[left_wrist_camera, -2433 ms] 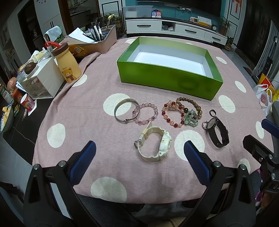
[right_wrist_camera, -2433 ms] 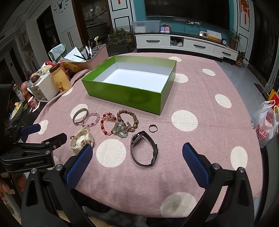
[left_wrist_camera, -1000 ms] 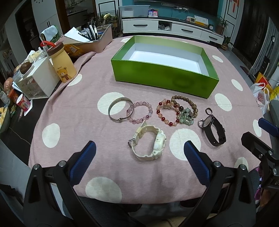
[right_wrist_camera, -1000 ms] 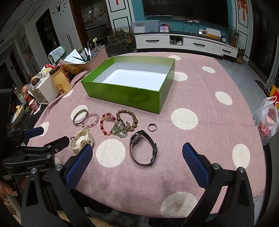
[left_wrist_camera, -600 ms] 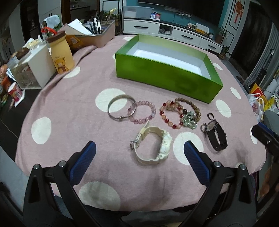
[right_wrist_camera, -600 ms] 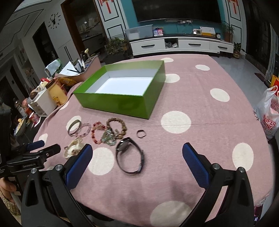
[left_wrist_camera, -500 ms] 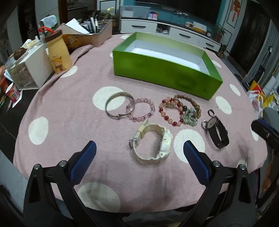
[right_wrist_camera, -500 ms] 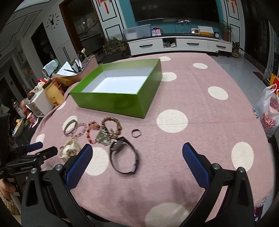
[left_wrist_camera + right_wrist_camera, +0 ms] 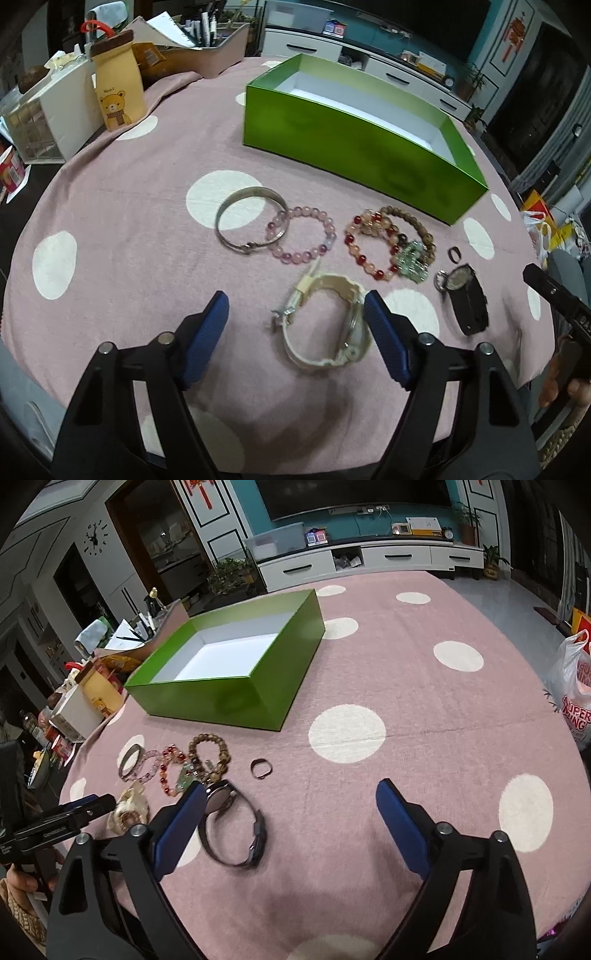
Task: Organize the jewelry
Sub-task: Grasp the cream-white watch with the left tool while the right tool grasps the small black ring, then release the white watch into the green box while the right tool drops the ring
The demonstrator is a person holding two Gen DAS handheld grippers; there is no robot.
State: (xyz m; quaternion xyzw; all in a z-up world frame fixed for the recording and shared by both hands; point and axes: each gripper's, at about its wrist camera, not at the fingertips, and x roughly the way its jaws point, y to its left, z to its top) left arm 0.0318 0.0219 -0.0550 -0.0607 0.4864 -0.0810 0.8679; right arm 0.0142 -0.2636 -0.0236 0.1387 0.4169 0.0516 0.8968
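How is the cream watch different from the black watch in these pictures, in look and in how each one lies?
The cream watch is pale and bulky, with a thick band; the black watch is dark and slimmer. The cream watch lies between the open fingers of the left hand-held gripper, with a loose strap end sticking out; the black watch lies off to the right, next to a small dark ring. Both rest on the pink dotted cloth, straps looped, outside the green box.

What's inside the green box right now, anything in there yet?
Nothing visible: the green box shows a bare white floor in the right wrist view. Its near wall hides the strip of floor just behind it. All the jewelry, including the white watch, lies on the tablecloth.
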